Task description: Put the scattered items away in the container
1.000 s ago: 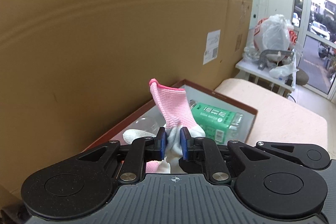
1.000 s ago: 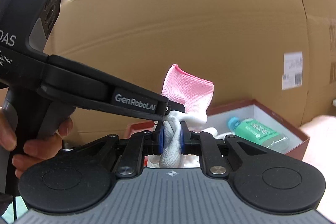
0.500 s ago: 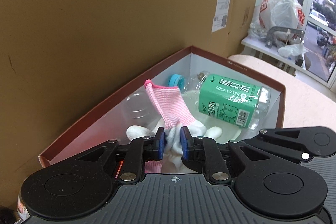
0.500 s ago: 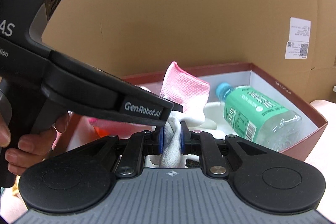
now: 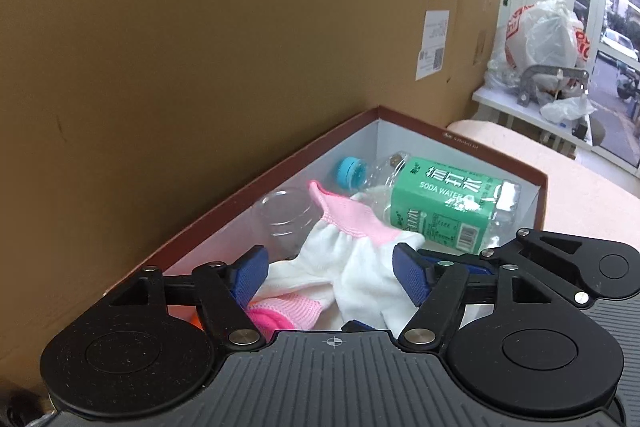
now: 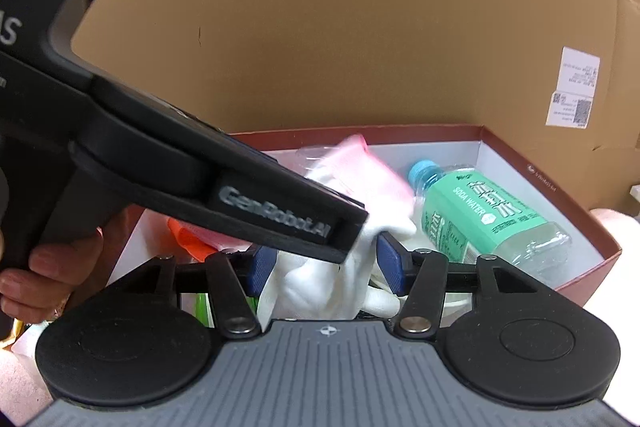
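Landmark: we place everything against the red-rimmed box [image 5: 496,157], white inside, standing just in front of the cardboard wall [image 5: 240,47].
Left gripper [image 5: 326,273]: we hold it over the near end of the box; its jaws stand wide apart, blue pads [image 5: 250,273] on either side of the glove and gripping nothing.
Clear cup [image 5: 282,213]: lies inside the box against its left wall.
Glove [image 5: 352,259]: white with a pink cuff, lying loose inside the box at its near end; the cuff points toward the far corner and touches the bottle.
Pink item [image 5: 276,315]: a second pink-edged piece lies under the glove at the near edge of the box; we cannot tell what it is.
Bottle [image 5: 440,203]: green "SODA WATER" label, blue cap, on its side along the right wall of the box.
Right gripper [image 6: 326,265]: also over the near end of the box, jaws spread open around the glove [image 6: 320,287] without pinching it.
Left hand [image 6: 44,267]: seen from the right wrist view, wrapped on the left gripper's handle, left of the box.
Orange item [image 6: 190,241]: lies inside the box near its left wall, partly hidden.
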Action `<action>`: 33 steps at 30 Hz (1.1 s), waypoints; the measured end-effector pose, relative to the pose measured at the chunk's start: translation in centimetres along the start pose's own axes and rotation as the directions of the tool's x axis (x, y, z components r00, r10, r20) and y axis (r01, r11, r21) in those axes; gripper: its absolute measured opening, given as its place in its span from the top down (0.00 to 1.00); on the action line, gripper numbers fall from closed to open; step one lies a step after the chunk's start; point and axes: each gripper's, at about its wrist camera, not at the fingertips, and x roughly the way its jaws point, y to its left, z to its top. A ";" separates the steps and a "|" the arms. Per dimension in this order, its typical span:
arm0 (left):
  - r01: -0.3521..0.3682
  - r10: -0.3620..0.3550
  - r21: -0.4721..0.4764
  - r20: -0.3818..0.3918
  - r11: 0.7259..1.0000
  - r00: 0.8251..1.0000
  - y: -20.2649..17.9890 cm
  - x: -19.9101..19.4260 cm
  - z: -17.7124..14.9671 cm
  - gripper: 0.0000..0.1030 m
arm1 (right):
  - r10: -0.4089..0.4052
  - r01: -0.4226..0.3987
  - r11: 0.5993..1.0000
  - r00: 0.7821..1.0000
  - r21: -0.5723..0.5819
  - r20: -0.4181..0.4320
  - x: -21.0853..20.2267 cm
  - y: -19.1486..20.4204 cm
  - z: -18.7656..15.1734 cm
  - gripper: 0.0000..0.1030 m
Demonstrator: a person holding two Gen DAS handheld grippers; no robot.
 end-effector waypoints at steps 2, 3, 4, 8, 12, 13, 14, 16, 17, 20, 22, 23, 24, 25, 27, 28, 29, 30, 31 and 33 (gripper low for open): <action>-0.021 0.021 -0.016 0.019 1.000 1.000 -0.2 -0.9 -0.1 0.08 | 0.007 -0.007 1.000 1.000 0.006 0.014 -0.7 -0.1 0.0 0.36; -0.036 0.037 -0.026 0.032 0.999 0.999 -0.3 -1.4 -0.2 0.05 | 0.010 -0.011 1.000 1.000 0.009 0.023 -1.1 -0.2 0.0 0.32; -0.049 0.050 -0.034 0.046 0.998 0.998 -0.4 -1.9 -0.4 0.02 | 0.010 -0.011 1.000 0.999 0.009 0.034 -1.5 -0.2 0.0 0.29; -0.065 0.072 -0.080 0.079 0.995 0.994 -0.8 -4.0 -1.1 0.00 | 0.003 -0.003 1.000 0.997 0.003 0.079 -3.6 -0.3 0.0 0.15; -0.066 0.083 -0.168 0.091 0.984 0.992 -1.3 -5.9 -2.2 0.00 | 0.007 -0.008 1.000 0.994 0.004 0.106 -5.8 -0.6 -0.4 0.05; -0.071 0.091 -0.194 0.096 0.978 0.991 -1.4 -6.5 -2.5 0.00 | 0.009 -0.010 1.000 0.994 0.004 0.110 -6.3 -0.7 -0.6 0.04; -0.080 0.105 -0.220 0.103 0.972 0.989 -1.6 -7.1 -3.0 0.00 | 0.011 -0.011 1.000 0.994 0.004 0.112 -6.8 -0.8 -0.7 0.04; -0.115 0.147 -0.263 0.105 0.958 0.984 -2.1 -8.1 -3.9 0.00 | 0.009 -0.010 1.000 0.994 0.004 0.109 -7.7 -1.0 -1.2 0.02; -0.141 0.174 -0.280 0.099 0.950 0.980 -2.4 -8.6 -4.4 0.00 | 0.009 -0.009 1.000 0.994 0.003 0.107 -8.1 -1.1 -1.5 0.01; -0.205 0.247 -0.316 0.101 0.926 0.964 -3.5 -10.1 -6.4 0.00 | 0.012 -0.012 1.000 0.995 0.001 0.101 -9.9 -1.8 -2.4 0.01; -0.233 0.276 -0.323 0.092 0.917 0.957 -4.3 -10.7 -7.7 0.00 | 0.019 -0.018 1.000 0.995 -0.009 0.099 -10.9 -2.0 -3.1 0.00; -0.234 0.278 -0.330 0.093 0.914 0.956 -4.6 -11.0 -8.3 0.00 | 0.026 -0.024 1.000 0.994 -0.019 0.103 -11.5 -2.0 -3.5 0.00; -0.233 0.280 -0.345 0.092 0.909 0.956 -4.9 -11.3 -8.9 0.00 | 0.024 -0.021 0.999 0.994 -0.028 0.105 -10.6 -2.7 -3.2 0.00; -0.236 0.283 -0.360 0.084 0.903 0.955 -5.1 -11.5 -9.4 0.00 | 0.018 -0.013 0.999 0.995 -0.043 0.103 -10.6 -2.7 -3.3 0.00; -0.245 0.290 -0.381 0.066 0.892 0.955 -5.6 -11.8 -10.1 0.00 | -0.007 0.016 0.997 0.995 -0.077 0.103 -11.2 -2.5 -3.7 0.00; -0.253 0.298 -0.386 0.058 0.887 0.953 -5.9 -11.9 -10.4 0.00 | -0.020 0.029 0.995 0.994 -0.091 0.103 -11.3 -2.3 -3.5 0.00; -0.267 0.310 -0.388 0.052 0.882 0.949 -6.1 -12.1 -10.6 0.00 | -0.027 0.037 0.994 0.994 -0.103 0.102 -11.7 -2.3 -3.7 0.00; -0.287 0.329 -0.386 0.046 0.877 0.943 -6.5 -12.2 -10.8 0.00 | -0.030 0.041 0.993 0.995 -0.110 0.100 -11.8 -2.6 -3.7 0.00; -0.305 0.346 -0.381 0.042 0.873 0.937 -6.8 -12.3 -10.9 0.00 | -0.030 0.041 0.993 0.995 -0.112 0.099 -12.3 -2.7 -3.8 0.00; -0.334 0.374 -0.373 0.039 0.866 0.926 -7.4 -12.6 -11.1 0.00 | -0.030 0.040 0.993 0.995 -0.111 0.092 -12.6 -3.3 -4.0 0.00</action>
